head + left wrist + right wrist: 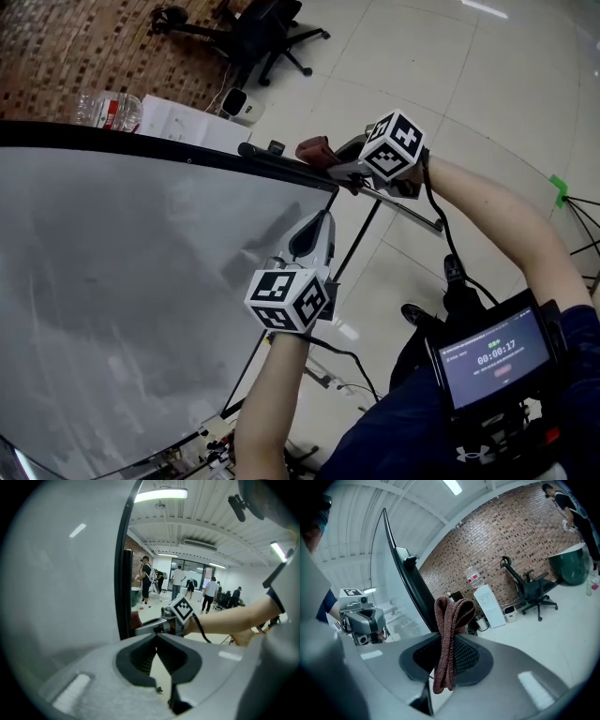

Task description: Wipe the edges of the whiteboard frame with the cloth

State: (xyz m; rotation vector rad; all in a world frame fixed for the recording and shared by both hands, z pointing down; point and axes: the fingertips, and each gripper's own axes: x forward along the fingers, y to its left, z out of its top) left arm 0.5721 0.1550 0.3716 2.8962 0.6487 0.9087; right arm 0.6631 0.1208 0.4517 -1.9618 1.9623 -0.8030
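My right gripper (448,641) has its jaws shut tight on the cloth (451,613). The cloth is dark red and folded. A thick loop of it sticks out past the tips of the jaws, and one end hangs down behind them.

The black frame (411,585) of the whiteboard (391,569) runs up just to the left of these jaws, very close to the cloth. I cannot tell if the cloth touches it. From the head view, the right gripper (330,157) holds the cloth (314,148) right at the top edge of the frame (187,150), near the board's corner.

My left gripper (157,635) has its jaws closed all the way, tip to tip. Nothing is between them. The frame (124,588) stands just to the left of these jaws, and the whiteboard (61,573) fills the space left of that. Past the tips of these jaws I see the right gripper (161,623) with a bit of red cloth (136,619) by the frame.

In the head view, the left gripper (314,234) sits in front of the grey whiteboard (122,281), close to its side edge and below the right gripper.

Far past the right jaws there is a brick wall (506,531) and a black office chair (532,590).
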